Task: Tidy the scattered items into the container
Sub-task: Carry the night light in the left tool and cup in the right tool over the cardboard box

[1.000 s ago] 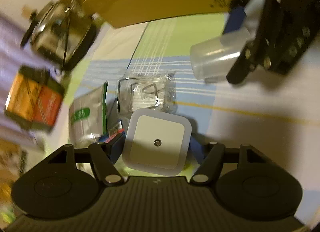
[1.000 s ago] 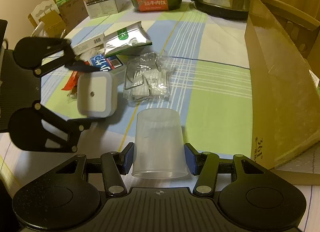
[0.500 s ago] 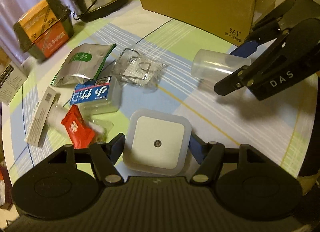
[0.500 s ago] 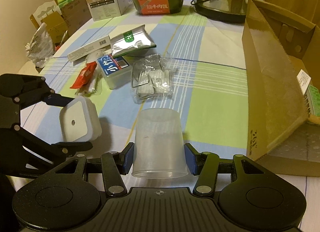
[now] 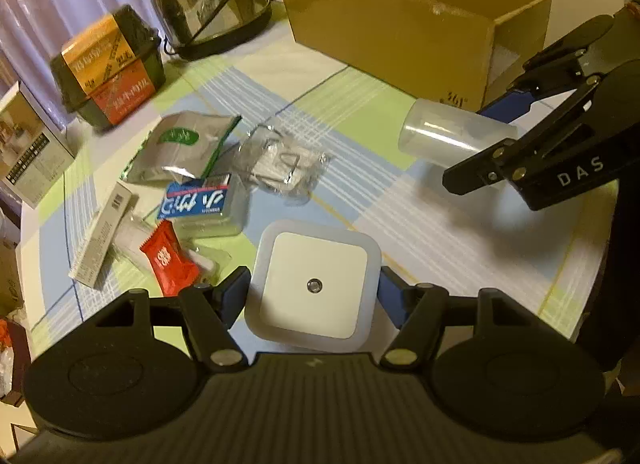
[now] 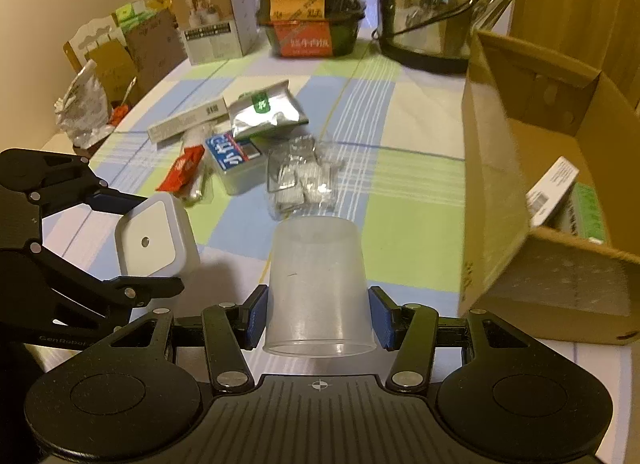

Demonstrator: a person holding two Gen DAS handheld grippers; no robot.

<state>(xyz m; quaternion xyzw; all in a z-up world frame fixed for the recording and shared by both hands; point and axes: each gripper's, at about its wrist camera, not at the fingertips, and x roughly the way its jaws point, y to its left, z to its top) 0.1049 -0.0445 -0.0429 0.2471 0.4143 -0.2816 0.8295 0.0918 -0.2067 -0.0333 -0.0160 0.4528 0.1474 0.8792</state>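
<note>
The left gripper (image 5: 314,294) has its jaws closed on a white square night light (image 5: 314,284). The right gripper (image 6: 318,318) clamps a clear plastic cup (image 6: 318,292), both held above the surface (image 6: 416,180) near the cardboard box (image 6: 492,184) at its right edge.

White square night light (image 5: 316,284), clear frosted cup (image 6: 318,288), brown cardboard box (image 6: 496,192), tablecloth (image 6: 404,200) checked green, blue, white, red sachet (image 5: 168,260)
</note>
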